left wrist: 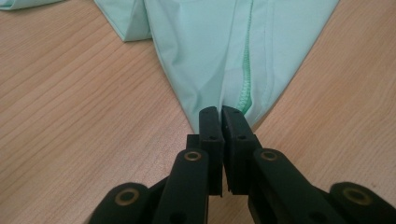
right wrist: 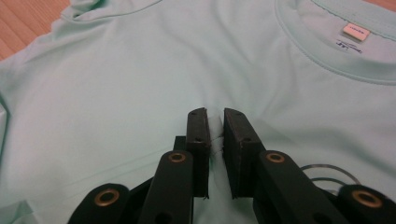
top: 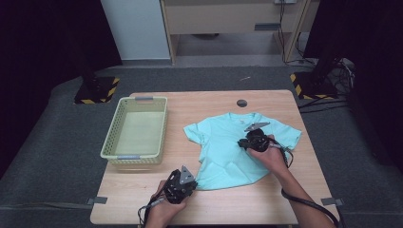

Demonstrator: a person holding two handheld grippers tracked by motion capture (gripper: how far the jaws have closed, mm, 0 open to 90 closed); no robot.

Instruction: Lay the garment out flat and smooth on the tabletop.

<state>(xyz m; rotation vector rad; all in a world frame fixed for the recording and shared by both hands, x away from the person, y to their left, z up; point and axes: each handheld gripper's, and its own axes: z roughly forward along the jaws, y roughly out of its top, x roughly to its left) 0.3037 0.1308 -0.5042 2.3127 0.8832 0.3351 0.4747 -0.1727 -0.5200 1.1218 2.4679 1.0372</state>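
Basket (top: 135,129) empty, well left of both grippers. Left gripper (left wrist: 219,112) pinches shirt (top: 237,147) hem corner; right gripper (right wrist: 214,114) pinches chest fabric below collar. Bare table (top: 142,199) around left fingers.

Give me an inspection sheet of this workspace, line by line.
Surface: wooden table, dark round cap near far edge.
Job's things: mint T-shirt spread flat; basket to its left, nothing in it.
Clutter: nothing seen.
Grippers: left tongs shut on the T-shirt's hem corner; right tongs pinching chest fabric.
Cables: one trailing from each gripper; more on the floor.
Surroundings: grey carpet, striped stand bases.
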